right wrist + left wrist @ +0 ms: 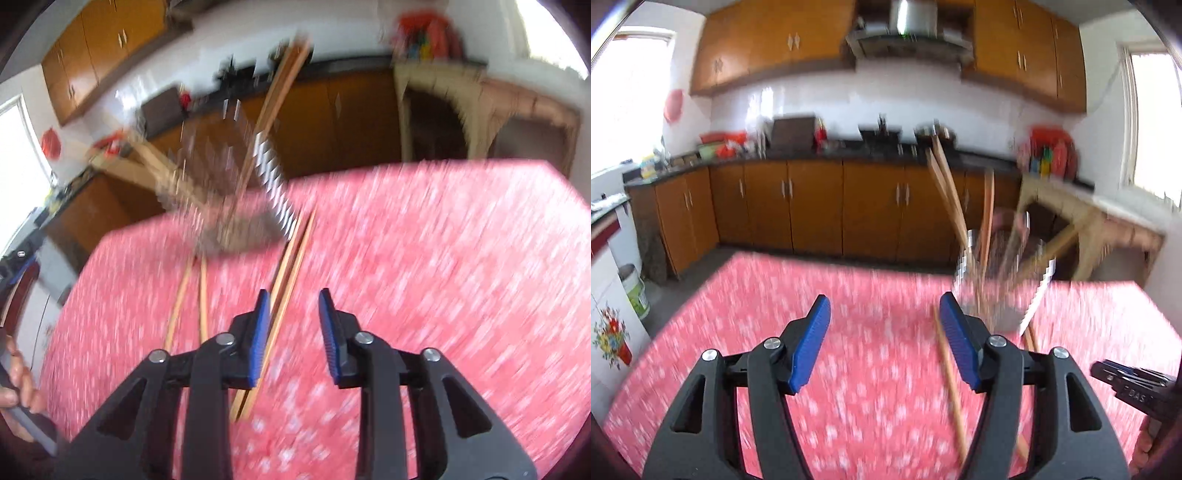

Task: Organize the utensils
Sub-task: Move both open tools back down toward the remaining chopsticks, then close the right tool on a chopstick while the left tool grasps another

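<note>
Both views are motion-blurred. A metal wire utensil holder [1001,284] [225,184] stands on the red patterned tablecloth [849,350] [443,277] with several wooden chopsticks [945,184] [284,81] leaning in it. More loose chopsticks [951,387] [291,280] lie flat on the cloth in front of the holder. My left gripper [884,321] is open and empty, left of the holder. My right gripper [295,314] is open and empty, just right of a pair of loose chopsticks. The right gripper also shows at the left wrist view's right edge [1126,384].
Wooden kitchen cabinets [812,206] and a dark counter [849,147] run behind the table. A beige stool or small table [1089,229] [461,107] stands at the far right. A white flowered appliance [609,325] is at the left.
</note>
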{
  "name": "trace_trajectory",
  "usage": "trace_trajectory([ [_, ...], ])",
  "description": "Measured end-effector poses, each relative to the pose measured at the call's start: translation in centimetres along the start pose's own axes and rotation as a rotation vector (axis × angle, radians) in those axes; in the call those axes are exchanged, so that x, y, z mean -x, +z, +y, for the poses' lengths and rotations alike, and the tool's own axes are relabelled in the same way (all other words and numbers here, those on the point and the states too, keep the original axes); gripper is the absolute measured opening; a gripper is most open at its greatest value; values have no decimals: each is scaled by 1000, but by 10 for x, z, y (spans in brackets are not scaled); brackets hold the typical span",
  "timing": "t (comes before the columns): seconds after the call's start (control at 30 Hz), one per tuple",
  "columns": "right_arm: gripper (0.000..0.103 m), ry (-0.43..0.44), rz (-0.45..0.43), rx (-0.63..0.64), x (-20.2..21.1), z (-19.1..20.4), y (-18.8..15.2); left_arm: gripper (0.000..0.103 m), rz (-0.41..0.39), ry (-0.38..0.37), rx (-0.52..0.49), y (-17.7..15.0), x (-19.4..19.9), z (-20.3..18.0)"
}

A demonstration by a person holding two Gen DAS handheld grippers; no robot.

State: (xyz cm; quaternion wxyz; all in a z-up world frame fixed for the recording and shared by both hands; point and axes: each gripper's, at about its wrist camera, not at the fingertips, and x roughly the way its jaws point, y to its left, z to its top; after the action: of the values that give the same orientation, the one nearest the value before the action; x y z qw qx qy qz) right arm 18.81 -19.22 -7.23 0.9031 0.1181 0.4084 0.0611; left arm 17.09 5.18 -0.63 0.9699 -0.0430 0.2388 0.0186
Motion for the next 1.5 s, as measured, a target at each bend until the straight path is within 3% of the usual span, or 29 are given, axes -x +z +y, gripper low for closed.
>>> trace_trajectory([
  [0.17,20,5,52,1,-23,13,-20,62,125,-34,-10,-33,-25,-5],
  [0.63,18,-98,68,92,-48,27,-18,62,247,-88,-60,-57,-48,-30],
  [0.73,10,-155,59,140,-51,29,-18,62,269,-93,-60,-61,-52,-32],
  [0.87,8,-216,44,106,-52,11,-9,62,302,-104,-69,-67,-57,-37],
  [1.1,8,-351,12,-28,-47,-59,11,61,341,-116,-126,-75,-63,-55],
  [1.17,8,-361,8,-50,-44,-72,12,54,353,-106,-151,-78,-66,-62],
  [1.27,8,-364,4,-54,-43,-80,13,29,381,-60,-191,-83,-76,-70],
  [1.37,8,-376,-2,-48,-44,-87,15,12,381,-9,-200,-78,-84,-64],
  [1.5,8,-381,-7,-69,-43,-110,23,12,381,64,-184,-68,-102,-35],
])
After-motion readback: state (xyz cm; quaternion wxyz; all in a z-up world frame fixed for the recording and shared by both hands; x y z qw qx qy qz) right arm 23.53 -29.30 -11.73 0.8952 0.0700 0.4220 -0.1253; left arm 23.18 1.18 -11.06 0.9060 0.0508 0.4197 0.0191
